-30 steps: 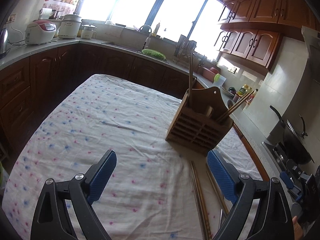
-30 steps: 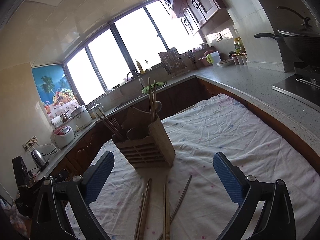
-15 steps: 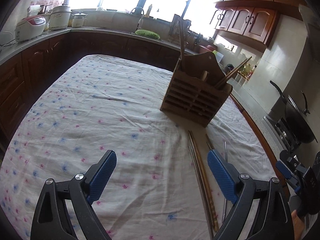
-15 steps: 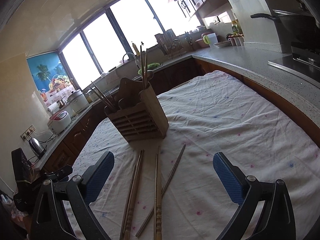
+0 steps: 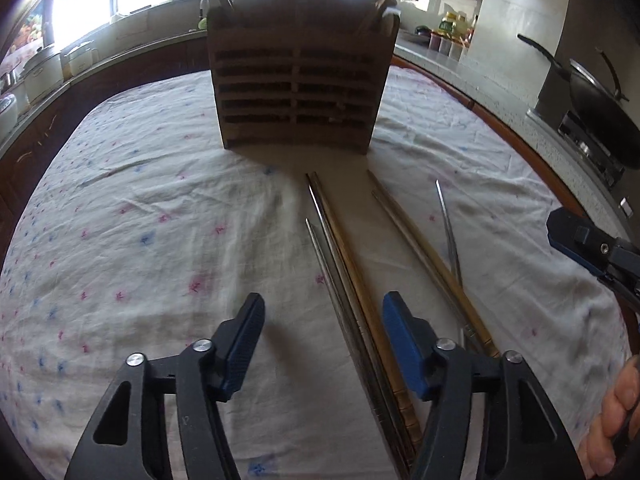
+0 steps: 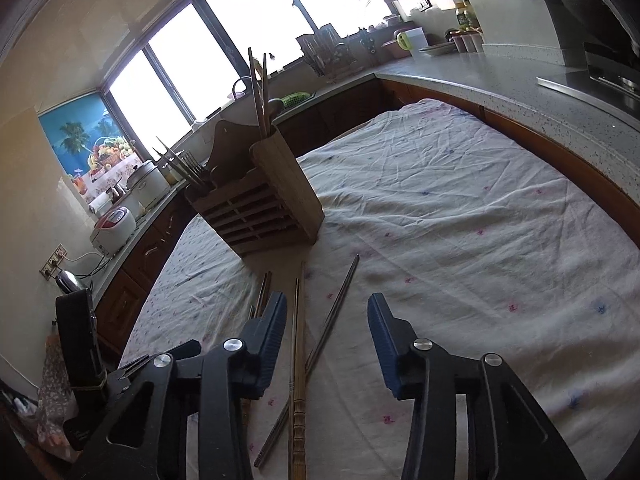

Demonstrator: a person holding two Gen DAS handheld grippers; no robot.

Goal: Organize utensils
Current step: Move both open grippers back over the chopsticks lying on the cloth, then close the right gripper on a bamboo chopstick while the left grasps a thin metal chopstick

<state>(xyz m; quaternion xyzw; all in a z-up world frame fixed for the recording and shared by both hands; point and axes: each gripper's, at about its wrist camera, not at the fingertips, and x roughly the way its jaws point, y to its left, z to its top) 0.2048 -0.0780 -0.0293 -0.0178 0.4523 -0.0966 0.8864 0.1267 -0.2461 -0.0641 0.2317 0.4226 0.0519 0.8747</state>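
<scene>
My claws wore blue pads (image 5: 404, 344) on black arms. The tablecloth (image 5: 160, 240) was white with pink and blue flecks; the slatted utensil holder (image 5: 296, 92) brown; the chopsticks (image 5: 360, 292) silver and golden.

My left gripper (image 5: 322, 324) had two black arms with open slots cut in them. Each arm carried a round silver screw, and a second silver screw sat on each finger link. The fingers (image 5: 402, 344) had blue pads with a fine ribbed texture. My right gripper (image 6: 326, 328) was built the same way: black frame, silver screws, dark blue ribbed pads. In the left view its blue body with a small black block showed at the edge.
</scene>
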